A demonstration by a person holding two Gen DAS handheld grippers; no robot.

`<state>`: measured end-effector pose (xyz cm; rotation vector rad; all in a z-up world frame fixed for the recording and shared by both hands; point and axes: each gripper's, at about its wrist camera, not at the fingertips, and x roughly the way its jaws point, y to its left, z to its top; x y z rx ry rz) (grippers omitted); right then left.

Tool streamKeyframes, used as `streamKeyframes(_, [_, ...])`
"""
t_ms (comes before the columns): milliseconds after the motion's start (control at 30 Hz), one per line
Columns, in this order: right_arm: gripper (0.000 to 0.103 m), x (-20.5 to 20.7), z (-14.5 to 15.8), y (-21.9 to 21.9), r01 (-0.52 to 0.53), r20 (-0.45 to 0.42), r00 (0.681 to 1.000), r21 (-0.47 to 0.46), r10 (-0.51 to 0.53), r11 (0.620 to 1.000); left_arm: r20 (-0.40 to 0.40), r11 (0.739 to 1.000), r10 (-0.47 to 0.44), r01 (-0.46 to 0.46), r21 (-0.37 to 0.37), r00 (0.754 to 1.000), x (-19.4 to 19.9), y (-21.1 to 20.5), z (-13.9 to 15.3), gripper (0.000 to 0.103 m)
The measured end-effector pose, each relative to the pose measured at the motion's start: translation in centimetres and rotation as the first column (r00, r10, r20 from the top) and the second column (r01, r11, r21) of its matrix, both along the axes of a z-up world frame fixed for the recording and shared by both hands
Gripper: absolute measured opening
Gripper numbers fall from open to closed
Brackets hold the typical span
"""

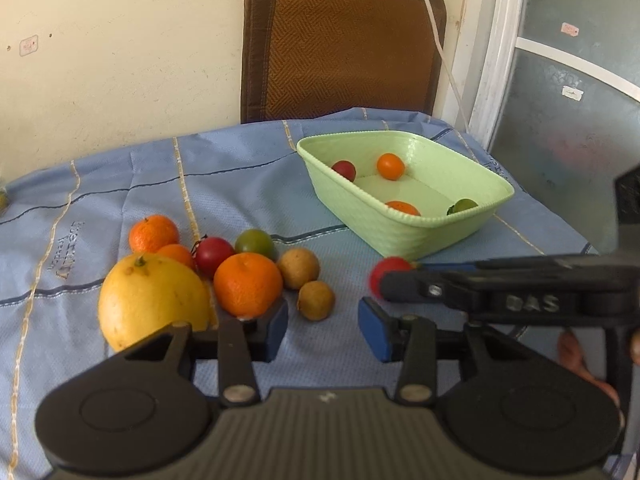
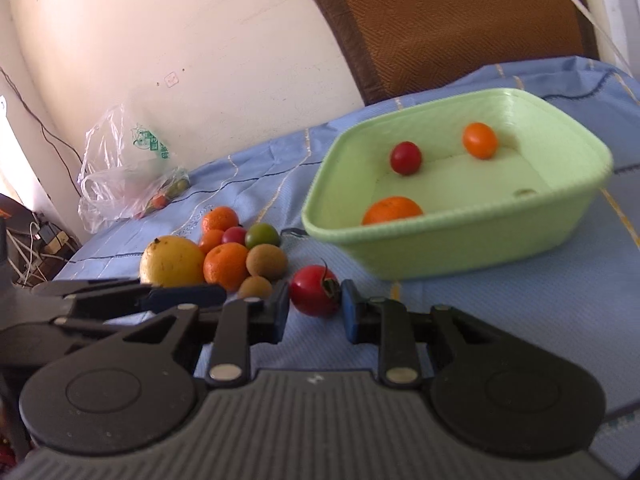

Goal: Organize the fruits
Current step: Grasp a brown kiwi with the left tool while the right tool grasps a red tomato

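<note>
The right claw (image 2: 315, 310) points forward and somewhat down over the blue bench cloth (image 2: 500, 312), and its two blue pads are closed on a red tomato (image 2: 314, 296), which sits low over the cloth. Just beyond it stands the green basket (image 2: 440, 240) with some small fruits inside. The left claw (image 1: 323, 326) is partly open with nothing between its pads; the large orange (image 1: 248, 284) touches its left pad, and the yellow citrus (image 1: 154, 300) lies further left.

fruit pile (image 1: 224, 276) L on cloth (image 1: 240, 184) | basket (image 1: 404, 232) R (4 fruits in) | chair (image 1: 340, 40) behind
</note>
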<state>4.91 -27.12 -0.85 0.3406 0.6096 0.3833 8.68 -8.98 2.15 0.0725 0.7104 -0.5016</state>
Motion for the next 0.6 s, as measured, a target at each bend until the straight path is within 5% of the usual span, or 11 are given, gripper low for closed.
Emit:
streamKeyframes(200, [0.03,-0.3,-0.1,-0.3,0.013,0.006,1.0,0.005,-0.013,1.0,0.0,1.0,0.022,-0.022,0.019,1.0,0.7,-1.1,-0.7,0.038])
streamKeyframes(267, [0.03,-0.3,0.0,-0.1,0.007,0.013,1.0,-0.004,-0.007,1.0,0.012,0.999,0.029,-0.029,0.028,1.0,0.6,-1.1,-0.7,0.023])
streamKeyframes(400, [0.03,-1.0,0.1,0.2,-0.016,0.048,0.999,-0.03,0.017,0.999,0.015,1.0,0.011,-0.012,0.014,1.0,-0.6,-0.7,-0.3,0.023])
streamKeyframes(600, [0.03,-3.2,1.8,-1.8,0.029,0.207,0.977,0.064,-0.041,0.998,0.057,0.997,-0.039,0.043,-0.061,0.998,-2.0,-0.7,3.0,0.023])
